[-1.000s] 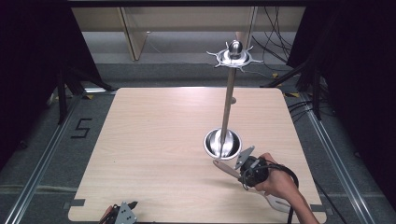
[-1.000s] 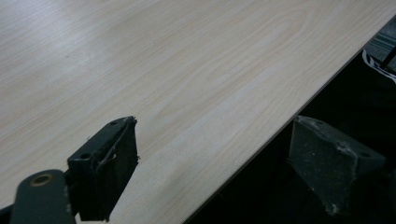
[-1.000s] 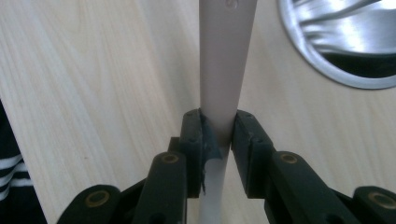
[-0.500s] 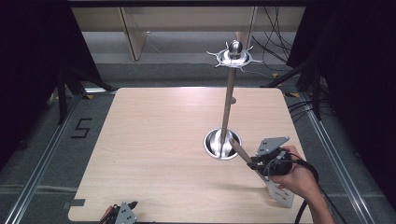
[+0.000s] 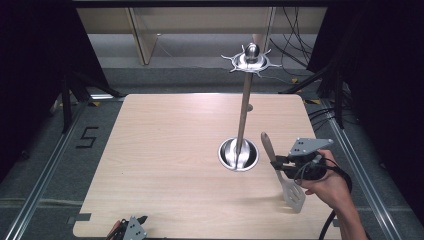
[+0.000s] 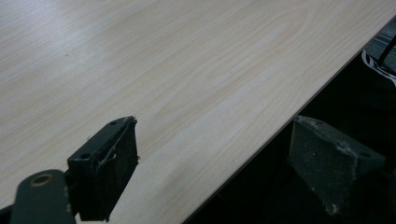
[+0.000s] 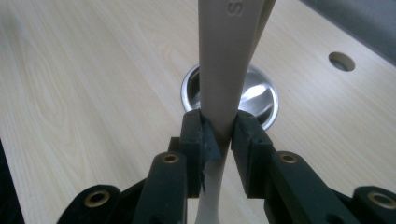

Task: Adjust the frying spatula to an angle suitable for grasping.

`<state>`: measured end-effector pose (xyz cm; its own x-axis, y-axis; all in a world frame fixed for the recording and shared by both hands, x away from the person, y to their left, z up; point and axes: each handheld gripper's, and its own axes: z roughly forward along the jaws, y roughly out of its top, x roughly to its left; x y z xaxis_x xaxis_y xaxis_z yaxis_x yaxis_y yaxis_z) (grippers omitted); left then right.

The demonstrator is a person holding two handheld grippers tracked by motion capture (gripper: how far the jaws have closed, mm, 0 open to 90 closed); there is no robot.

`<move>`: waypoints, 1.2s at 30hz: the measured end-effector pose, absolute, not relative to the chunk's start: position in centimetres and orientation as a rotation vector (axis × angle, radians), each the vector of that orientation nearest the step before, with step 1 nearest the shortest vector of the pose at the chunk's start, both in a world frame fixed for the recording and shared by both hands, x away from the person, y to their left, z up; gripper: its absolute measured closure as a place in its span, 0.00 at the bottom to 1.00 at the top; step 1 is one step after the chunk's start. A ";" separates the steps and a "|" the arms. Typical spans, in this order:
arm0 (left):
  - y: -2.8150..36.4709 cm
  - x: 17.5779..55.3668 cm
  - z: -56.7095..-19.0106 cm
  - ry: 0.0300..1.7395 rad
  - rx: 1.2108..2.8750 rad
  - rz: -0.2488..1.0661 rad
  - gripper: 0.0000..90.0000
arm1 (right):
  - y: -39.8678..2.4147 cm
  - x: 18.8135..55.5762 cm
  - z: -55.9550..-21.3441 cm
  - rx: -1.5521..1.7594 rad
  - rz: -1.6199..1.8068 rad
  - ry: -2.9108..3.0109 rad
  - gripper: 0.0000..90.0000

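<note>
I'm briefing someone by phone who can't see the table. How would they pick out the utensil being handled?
Start at the wooden table and find the tall metal stand rising from its round base. Just right of that base, the right gripper is clamped on a spatula. It has a pale handle pointing up and a slotted metal blade hanging above the tabletop, the one utensil off the stand.

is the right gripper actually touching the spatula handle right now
Touching. In the right gripper view, the right gripper has both jaw pads pressed against the sides of the spatula handle, with no gap on either side.
</note>
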<state>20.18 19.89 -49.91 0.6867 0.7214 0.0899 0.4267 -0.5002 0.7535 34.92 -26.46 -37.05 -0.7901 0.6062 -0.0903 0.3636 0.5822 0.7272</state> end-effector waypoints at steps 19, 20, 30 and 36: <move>20.1 20.2 -49.7 0.827 2.214 0.518 0.16 | -27.8 36.3 -35.2 0.838 1.272 2.347 0.84; 20.0 20.3 -49.8 0.825 2.207 0.530 0.16 | -27.8 36.5 -35.1 0.821 1.274 2.345 0.84; 19.8 20.2 -50.0 0.859 2.163 0.543 0.16 | -27.0 37.7 -33.0 0.823 1.350 2.283 0.84; 19.9 20.3 -49.9 0.820 2.182 0.558 0.16 | -27.0 38.8 -31.4 0.809 1.352 2.265 0.84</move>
<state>20.31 19.93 -49.86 0.7028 0.6982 0.1361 0.3825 -0.5323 0.7552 38.80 -27.00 -31.44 -0.7623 0.6465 -0.0293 0.2809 0.3714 0.8850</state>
